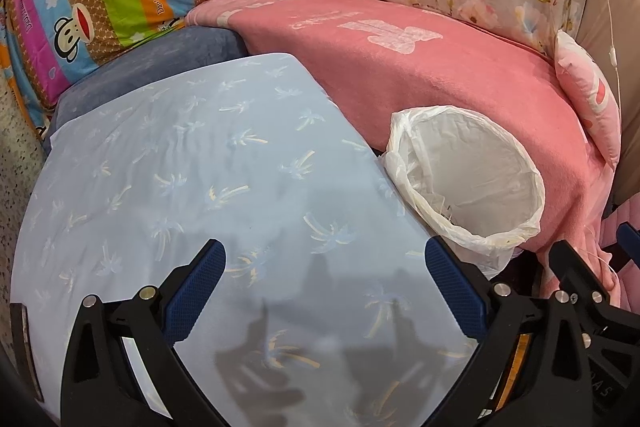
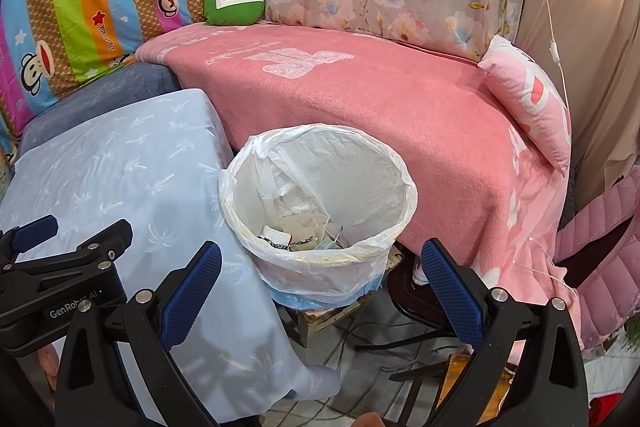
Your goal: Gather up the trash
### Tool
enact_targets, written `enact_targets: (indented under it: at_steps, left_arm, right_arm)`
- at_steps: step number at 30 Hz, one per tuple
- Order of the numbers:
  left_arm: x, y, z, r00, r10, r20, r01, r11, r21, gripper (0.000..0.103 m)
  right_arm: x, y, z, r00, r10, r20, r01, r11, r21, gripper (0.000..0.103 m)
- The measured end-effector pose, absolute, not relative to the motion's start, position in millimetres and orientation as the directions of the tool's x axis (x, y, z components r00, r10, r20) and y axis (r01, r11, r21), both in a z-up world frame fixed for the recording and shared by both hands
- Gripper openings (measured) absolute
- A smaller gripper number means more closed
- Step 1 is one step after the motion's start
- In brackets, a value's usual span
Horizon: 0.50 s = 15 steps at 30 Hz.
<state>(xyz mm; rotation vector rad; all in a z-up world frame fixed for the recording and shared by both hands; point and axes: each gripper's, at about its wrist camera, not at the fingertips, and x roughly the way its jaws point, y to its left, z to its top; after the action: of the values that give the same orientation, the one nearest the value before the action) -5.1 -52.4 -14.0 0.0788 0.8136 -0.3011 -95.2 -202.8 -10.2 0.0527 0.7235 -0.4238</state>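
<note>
Both grippers, left (image 1: 324, 267) and right (image 2: 320, 269), spread and empty over bare cloth (image 1: 200, 167); bin (image 2: 320, 187) holds scraps (task likely finished) — scan before withdrawing.

White-lined bin (image 2: 318, 203) upright beside the bed (scraps (image 2: 304, 237) inside).

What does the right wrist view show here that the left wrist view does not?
Only the right wrist view shows the trash at the bottom of the white plastic-lined bin, the tiled floor with cables beneath it, and a pink quilted jacket. Only the left wrist view shows the full pale blue palm-print tablecloth with nothing on it. Both share the bin, the pink blanket, the green round cushion and open, empty grippers.
</note>
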Motion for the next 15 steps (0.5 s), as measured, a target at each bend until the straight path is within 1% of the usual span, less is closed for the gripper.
enact_targets:
  at_steps: [15]
  left_arm:
    - [-8.4, -59.2, -13.7, 0.652, -0.223, -0.725, 0.294, 0.955, -0.030, 0.096]
  right_arm:
    - [-97.6, -212.8, -9.3, 0.674, -0.346, -0.652, 0.398, 0.915, -0.074, 0.097]
